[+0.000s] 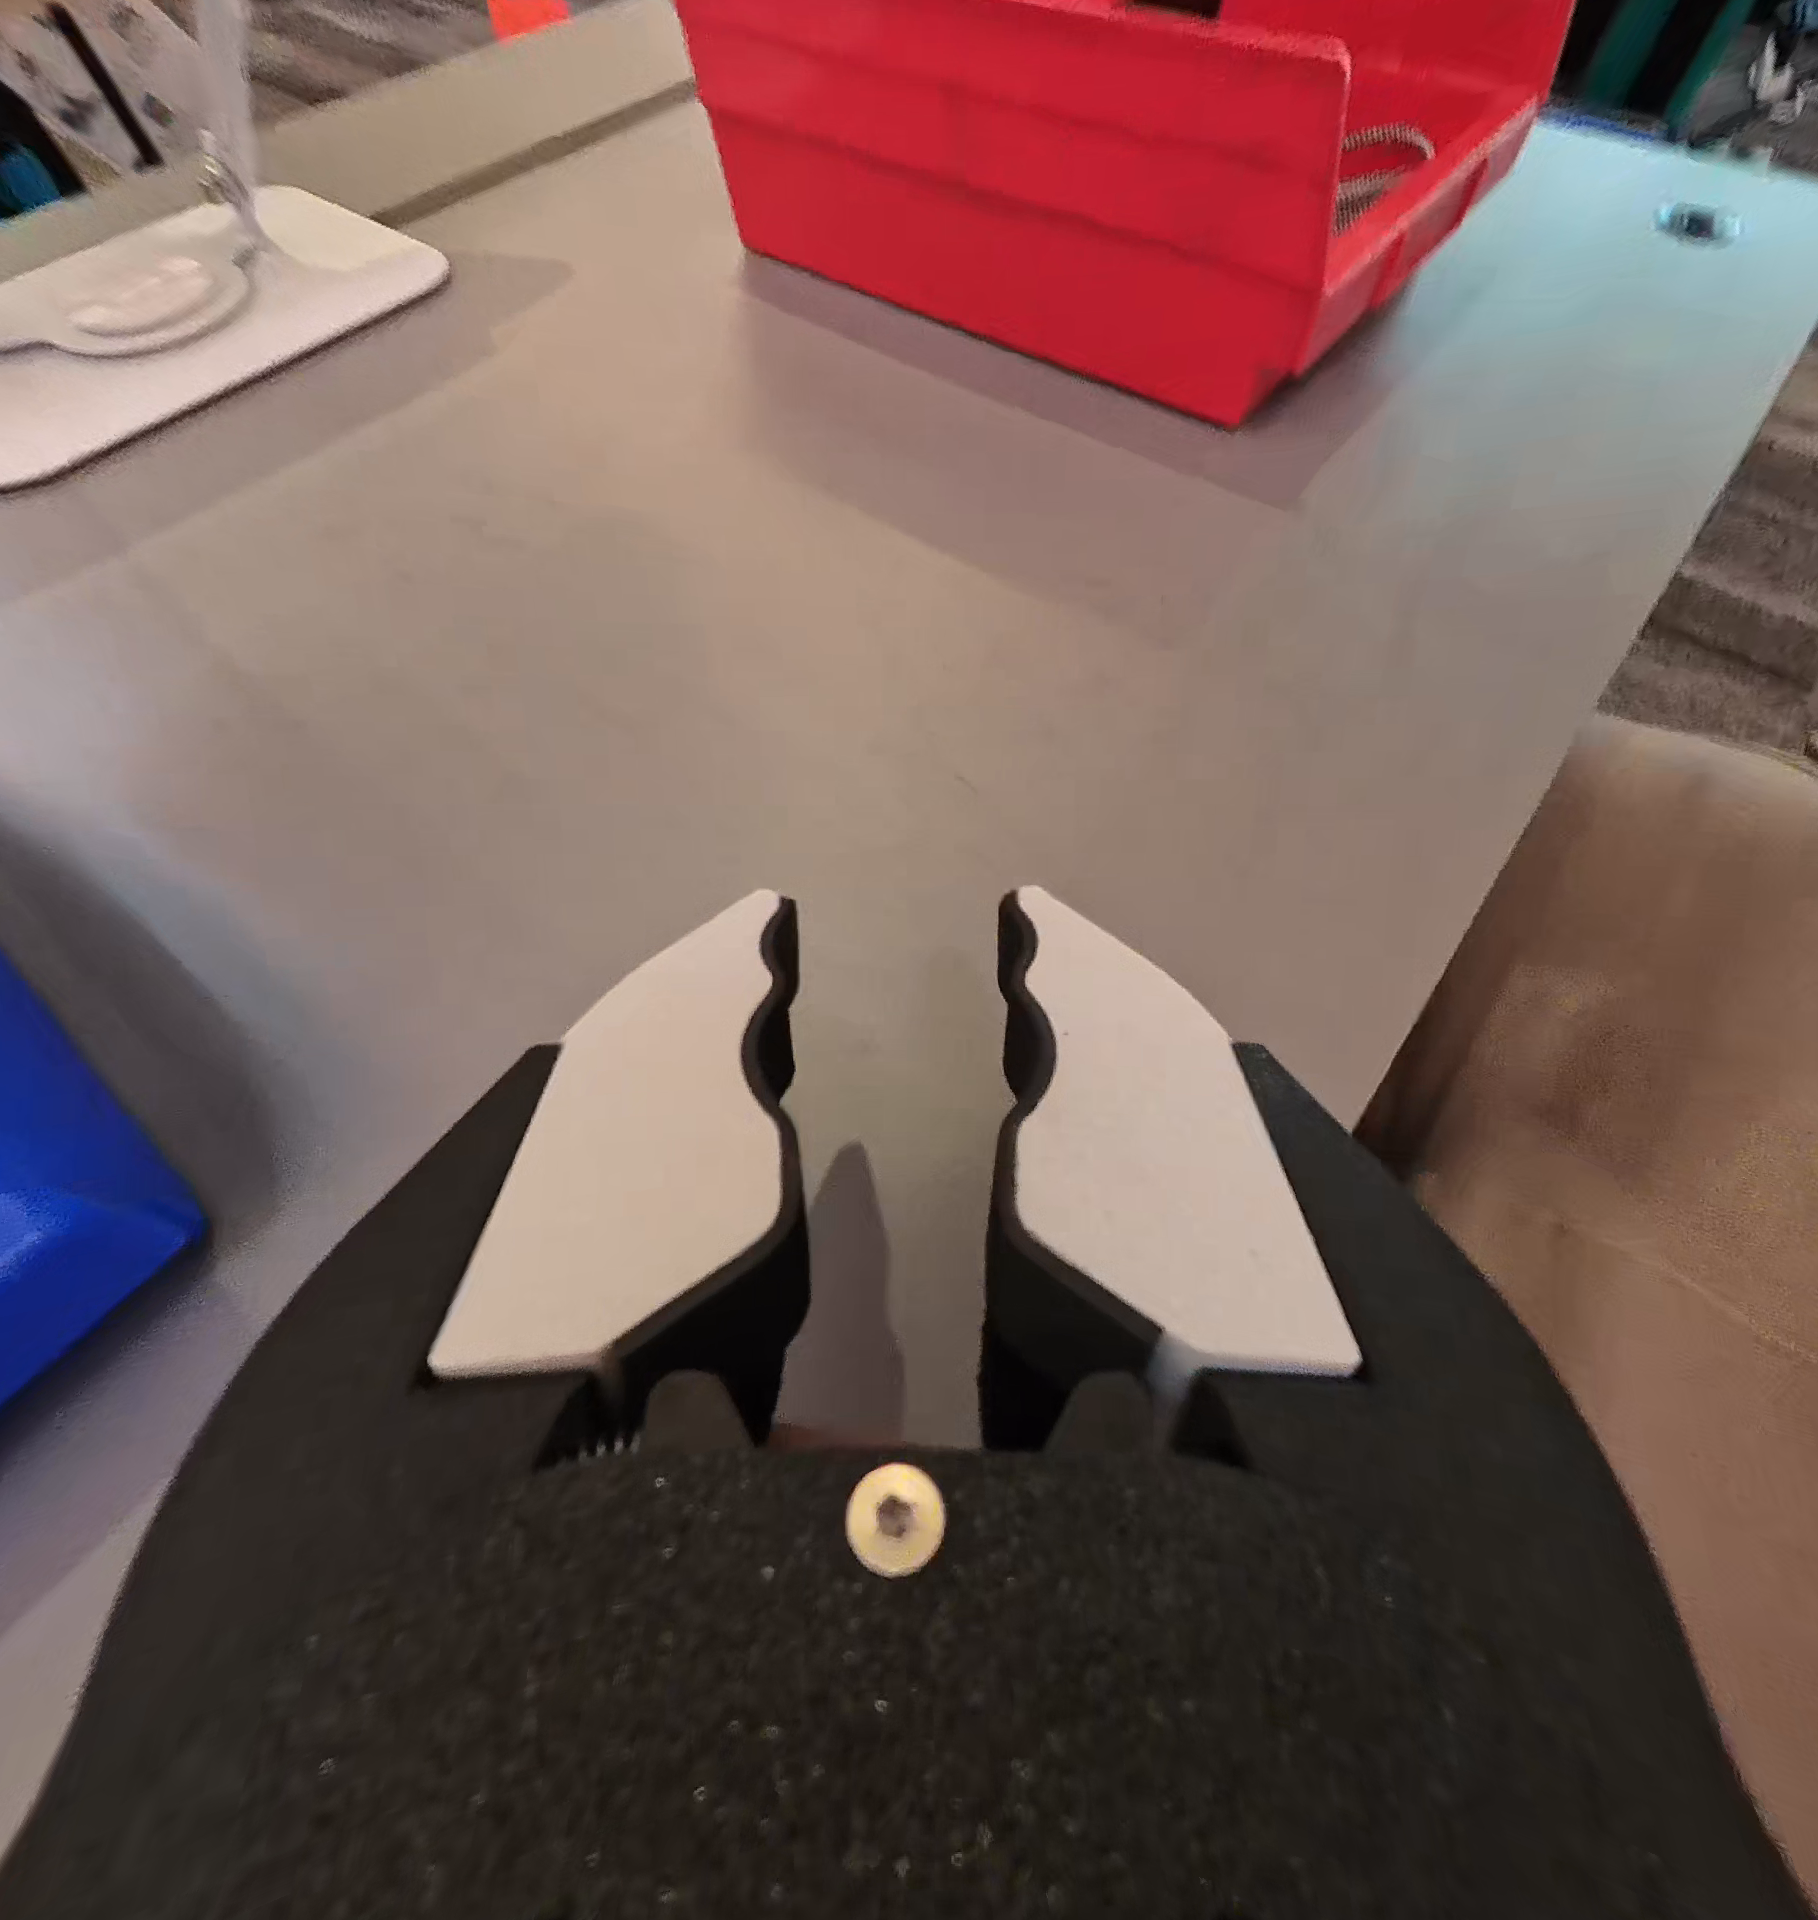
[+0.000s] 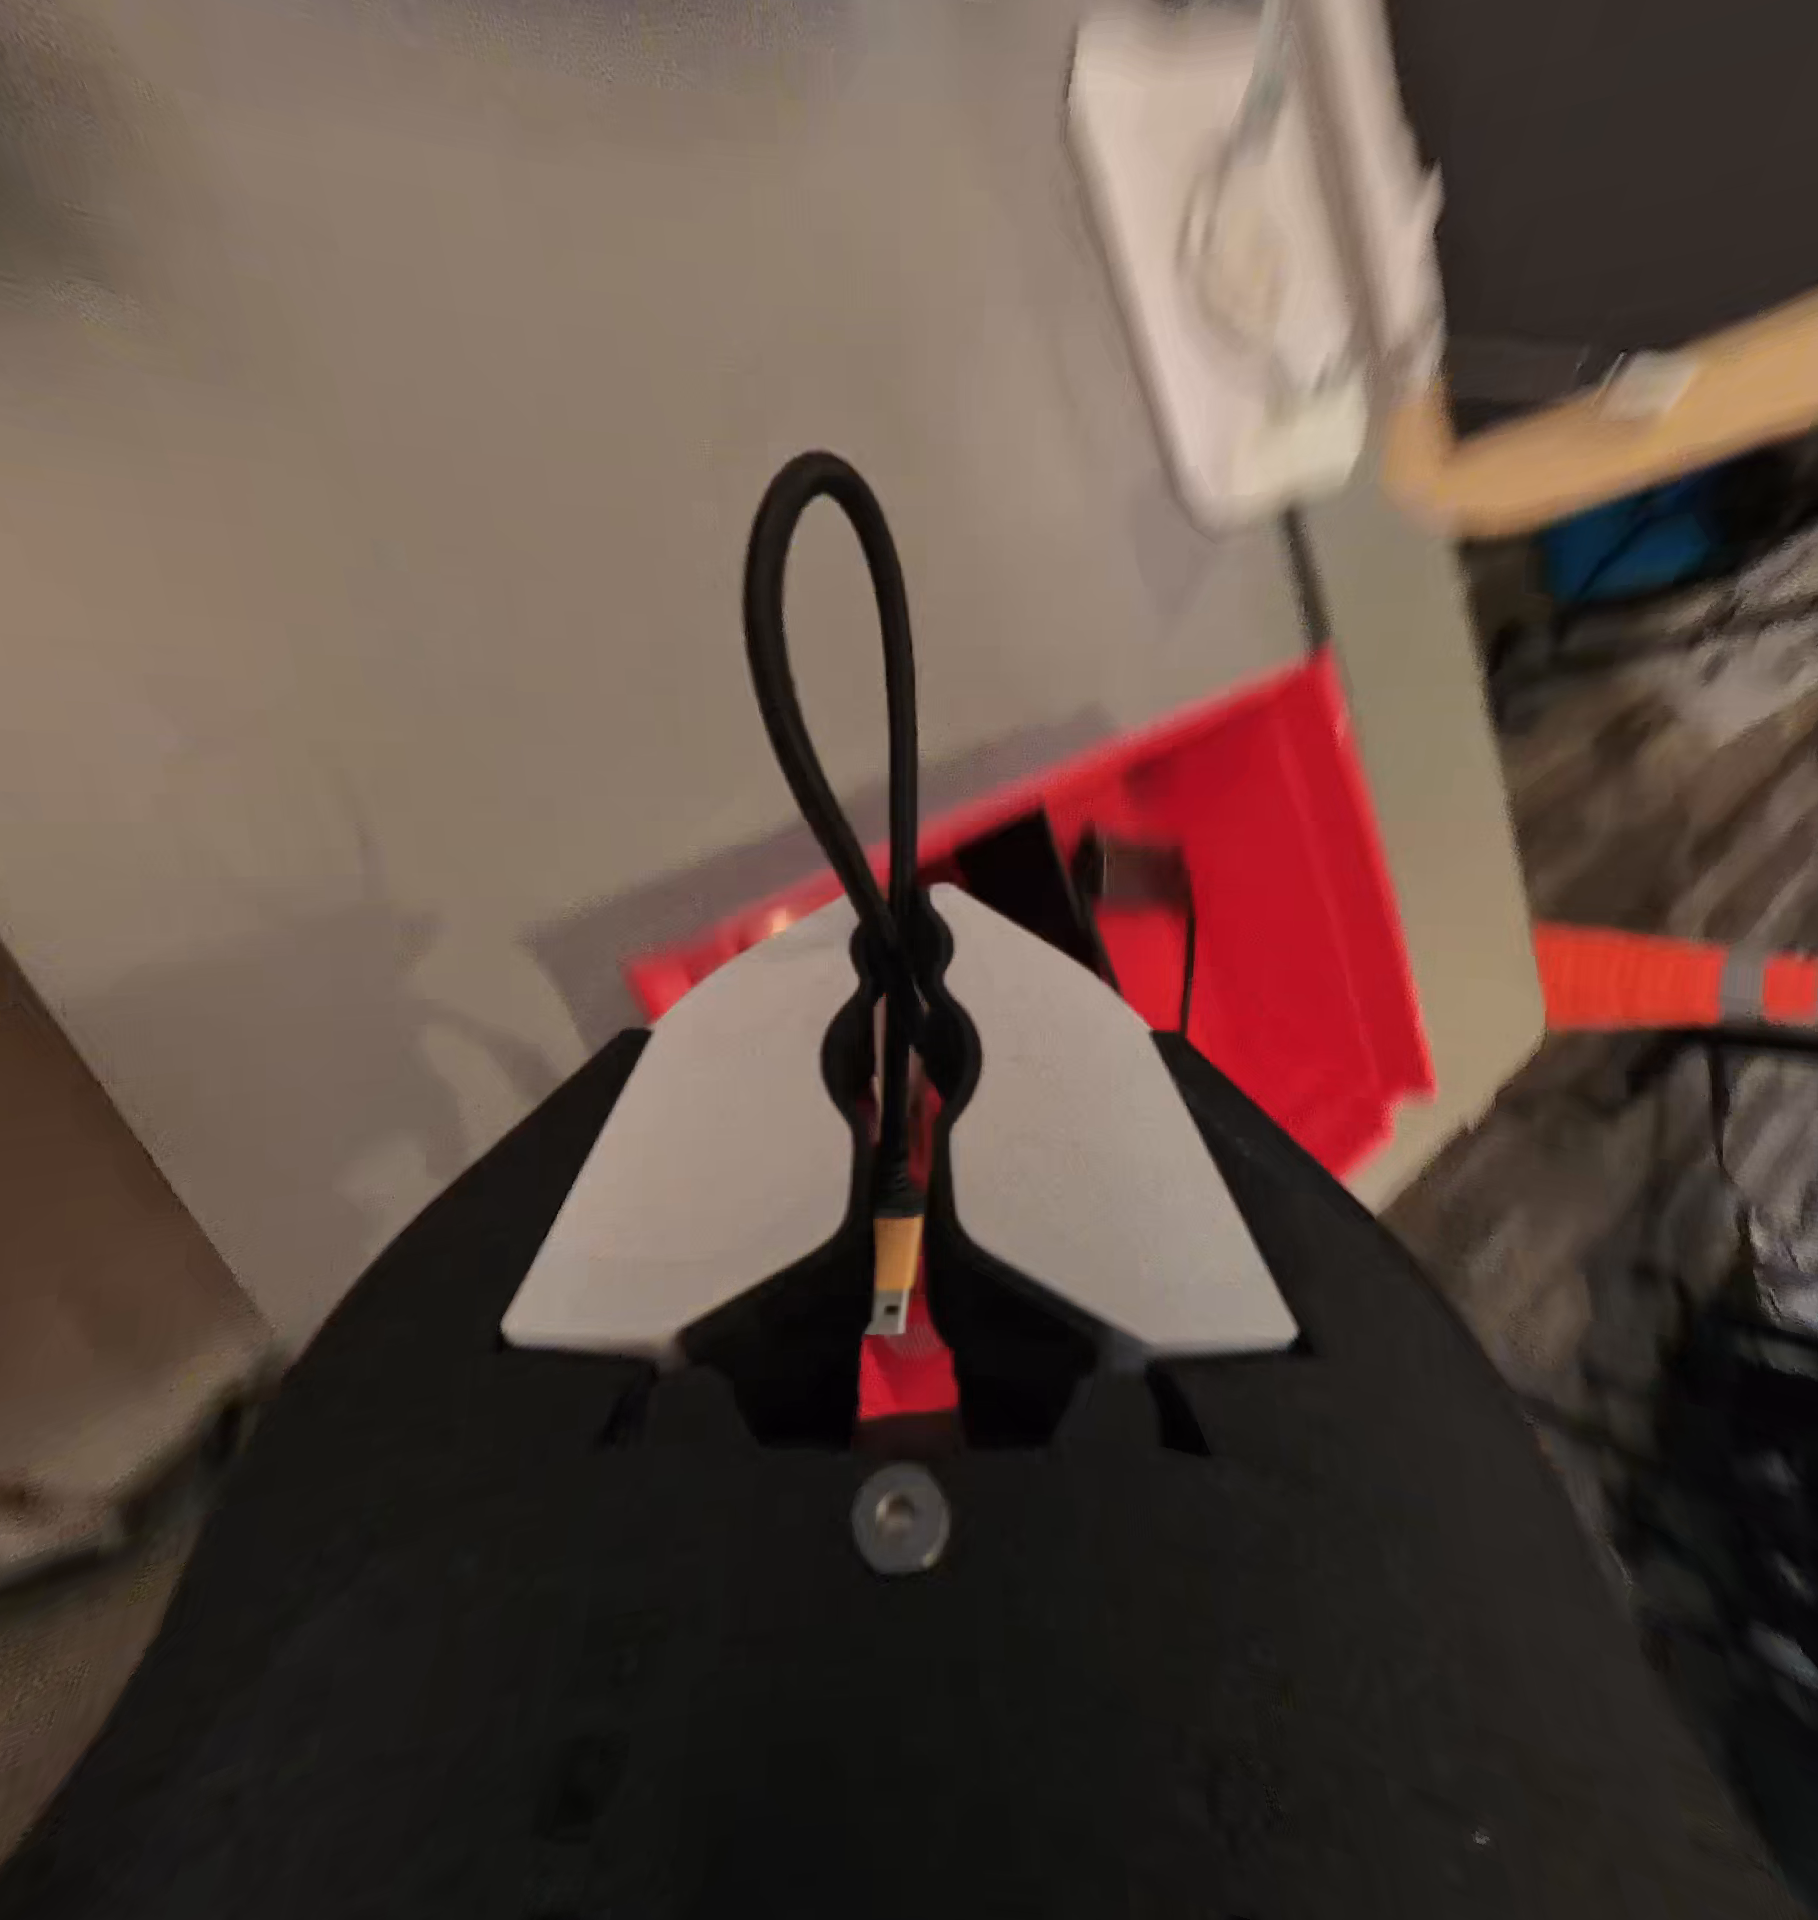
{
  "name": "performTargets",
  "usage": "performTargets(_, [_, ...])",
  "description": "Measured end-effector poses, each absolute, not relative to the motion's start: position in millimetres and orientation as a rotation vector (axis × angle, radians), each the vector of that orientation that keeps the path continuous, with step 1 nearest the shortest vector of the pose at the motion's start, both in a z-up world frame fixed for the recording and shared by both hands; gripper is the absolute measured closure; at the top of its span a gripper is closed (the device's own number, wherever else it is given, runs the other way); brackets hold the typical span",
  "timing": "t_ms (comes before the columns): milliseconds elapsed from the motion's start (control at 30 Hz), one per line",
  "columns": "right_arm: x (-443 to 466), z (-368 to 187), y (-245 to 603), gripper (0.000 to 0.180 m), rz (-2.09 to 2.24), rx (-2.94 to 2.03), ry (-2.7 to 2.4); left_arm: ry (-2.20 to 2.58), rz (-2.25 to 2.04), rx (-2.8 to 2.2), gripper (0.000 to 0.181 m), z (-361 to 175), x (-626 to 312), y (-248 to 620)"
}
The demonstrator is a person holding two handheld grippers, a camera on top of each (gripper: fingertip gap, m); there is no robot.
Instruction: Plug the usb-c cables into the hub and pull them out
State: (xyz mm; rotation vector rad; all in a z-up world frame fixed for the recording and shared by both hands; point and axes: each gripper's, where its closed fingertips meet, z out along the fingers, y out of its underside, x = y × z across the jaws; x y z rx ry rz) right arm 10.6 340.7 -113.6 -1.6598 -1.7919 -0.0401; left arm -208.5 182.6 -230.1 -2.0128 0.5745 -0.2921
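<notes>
1. One black usb-c cable (image 2: 832,665), light and floppy, sits pinched in the right gripper (image 2: 900,956), looped ahead, orange-collared plug (image 2: 892,1262) pointing back.
2. Judged best regripped by that stiff collar.
3. Left gripper (image 1: 897,914) gapes empty over the grey table (image 1: 572,644), red bin (image 1: 1040,197) beyond.

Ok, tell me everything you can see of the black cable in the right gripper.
The black cable is thin and looks braided. It is doubled into a narrow loop sticking out past the tips of the right gripper, whose fingers are closed on its two crossing strands. One end runs back between the fingers, ending in an orange-sleeved connector with a small metal plug pointing toward the camera. Nothing else touches it; its other end is hidden.
</notes>
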Motion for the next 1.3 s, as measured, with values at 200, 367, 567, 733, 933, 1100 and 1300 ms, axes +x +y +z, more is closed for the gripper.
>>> performTargets(200, [75,-218,422,0.176,-0.418,-1.833,-2.028,0.704,-0.134,-1.986,0.144,-236,-199,182])
performTargets(367, [99,-257,444,0.143,-0.544,-2.000,-1.976,0.622,-0.146,-1.955,0.125,-224,-200,184])
performTargets(567, [86,-183,404,0.131,0.005,-2.017,-1.529,0.515,-0.155,-1.923,0.108,-210,-221,183])
performTargets(733, [81,-130,338,0.137,0.394,-1.734,-0.951,0.226,-0.067,-1.868,0.101,-188,-279,170])
performTargets(933, [84,-202,270,0.132,0.492,-1.779,-0.474,0.104,0.331,-1.851,0.095,-185,-360,120])
performTargets(1100, [87,-189,279,0.129,0.368,-1.702,-0.476,0.056,0.364,-1.828,0.115,-184,-379,109])
performTargets(1300, [98,-196,276,0.132,0.432,-1.745,-0.424,0.064,0.219,-1.811,0.126,-182,-360,112])
